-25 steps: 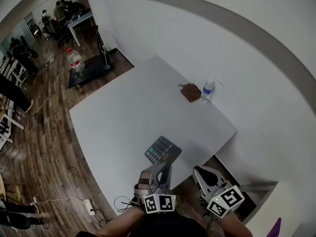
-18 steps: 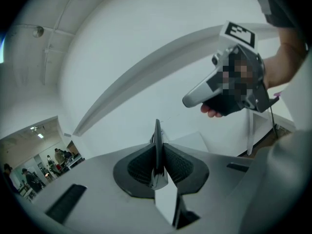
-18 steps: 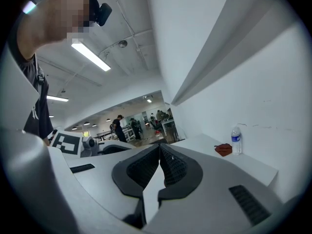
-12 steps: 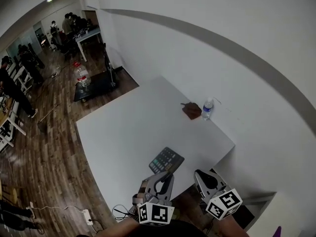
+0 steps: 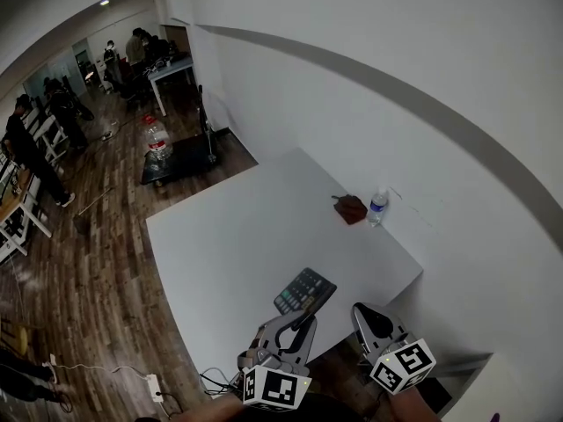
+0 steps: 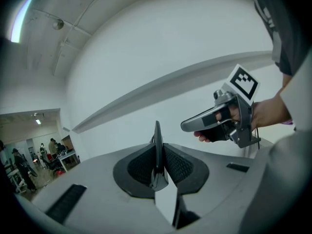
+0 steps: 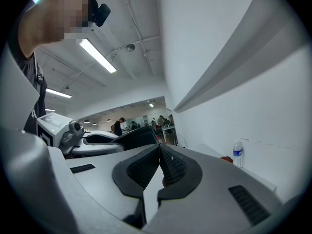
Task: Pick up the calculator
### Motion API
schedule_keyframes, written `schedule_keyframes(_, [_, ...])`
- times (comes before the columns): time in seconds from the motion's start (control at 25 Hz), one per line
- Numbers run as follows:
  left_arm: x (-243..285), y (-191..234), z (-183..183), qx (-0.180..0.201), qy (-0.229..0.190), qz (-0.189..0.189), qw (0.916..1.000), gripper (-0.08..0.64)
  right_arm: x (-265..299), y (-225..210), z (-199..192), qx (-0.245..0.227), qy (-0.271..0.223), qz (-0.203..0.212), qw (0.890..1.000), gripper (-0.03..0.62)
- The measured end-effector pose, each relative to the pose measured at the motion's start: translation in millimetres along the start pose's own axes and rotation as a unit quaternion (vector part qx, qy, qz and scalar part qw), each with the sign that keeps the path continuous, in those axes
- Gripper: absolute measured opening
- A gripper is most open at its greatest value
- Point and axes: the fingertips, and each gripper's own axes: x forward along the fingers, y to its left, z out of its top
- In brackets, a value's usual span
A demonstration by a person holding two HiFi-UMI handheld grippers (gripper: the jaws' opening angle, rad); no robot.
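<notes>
Pinching the calculator (image 5: 305, 290) by its near edge, the left gripper (image 5: 295, 323) holds it lower centre of frame, over the white table (image 5: 229, 236). The right gripper (image 5: 371, 322) sits at lower right, jaws together, nothing in them.

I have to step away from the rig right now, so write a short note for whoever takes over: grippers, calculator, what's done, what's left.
Left gripper: shut on the near edge of the dark, flat calculator.
Right gripper: shut, empty, beside the left one.
Calculator: in the air above the near edge of the white table; a clear plastic bottle and a brown object sit at the far side.
Done: grasp and lift, it seems. Left: just hold it steady.
</notes>
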Motion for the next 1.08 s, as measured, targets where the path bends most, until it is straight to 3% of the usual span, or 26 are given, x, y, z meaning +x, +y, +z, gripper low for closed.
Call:
schedule_keyframes(0.28, [-9,9,6,-0.011,-0.018,0.006,0.9998,0.047,2,9,8,-0.025,-0.001,-0.009,1.0,0.014])
schedule_keyframes(1.08, [-14,17,5,-0.022,-0.028,0.004,0.9994,0.046,8,15,7,-0.027,0.002,-0.015,1.0,0.014])
